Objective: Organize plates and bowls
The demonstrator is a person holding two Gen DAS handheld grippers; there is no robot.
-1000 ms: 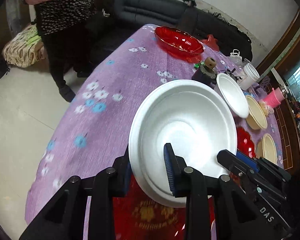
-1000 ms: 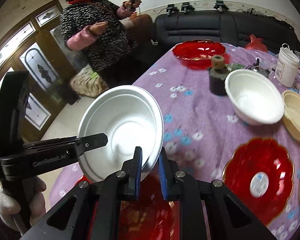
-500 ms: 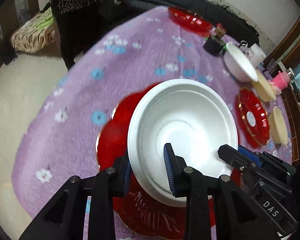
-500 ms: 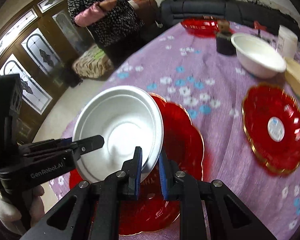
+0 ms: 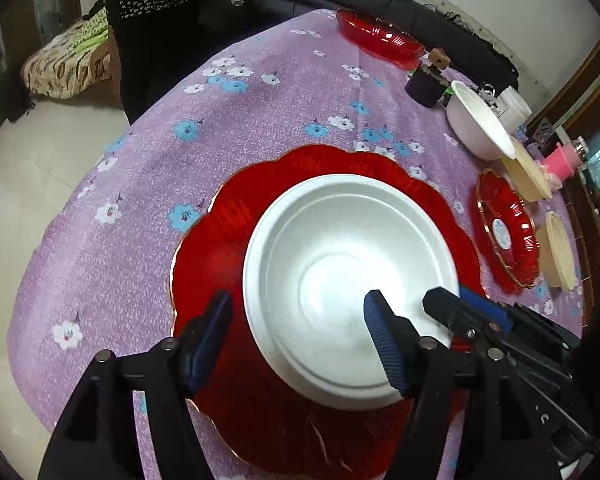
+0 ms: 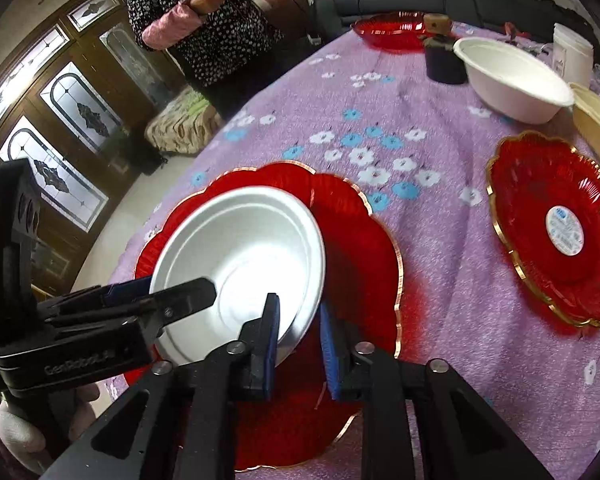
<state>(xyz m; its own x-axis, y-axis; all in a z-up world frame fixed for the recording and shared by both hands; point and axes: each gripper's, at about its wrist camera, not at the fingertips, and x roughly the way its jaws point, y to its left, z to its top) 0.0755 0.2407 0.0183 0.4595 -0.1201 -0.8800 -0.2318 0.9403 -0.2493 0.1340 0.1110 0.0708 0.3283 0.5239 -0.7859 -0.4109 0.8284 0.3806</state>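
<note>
My left gripper (image 5: pixel 300 344) has its fingers spread wide, released, straddling the near rim of the white bowl (image 5: pixel 348 280) without pinching it. My right gripper (image 6: pixel 300 344) is also let go, its fingers a little apart with the bowl's edge between them. The bowl sits upright in the middle of the large red plate (image 5: pixel 228 240), which lies flat on the table (image 5: pixel 120 208) under a purple flowered cloth. I judge the bowl is nested there to group dishes in one stack. To my right lie a second red plate (image 6: pixel 556 232), another white bowl (image 6: pixel 512 80) and cream bowls (image 5: pixel 556 252), well apart. The table's near edge lies close below the large plate; bare cloth opens beyond and to the left.
</note>
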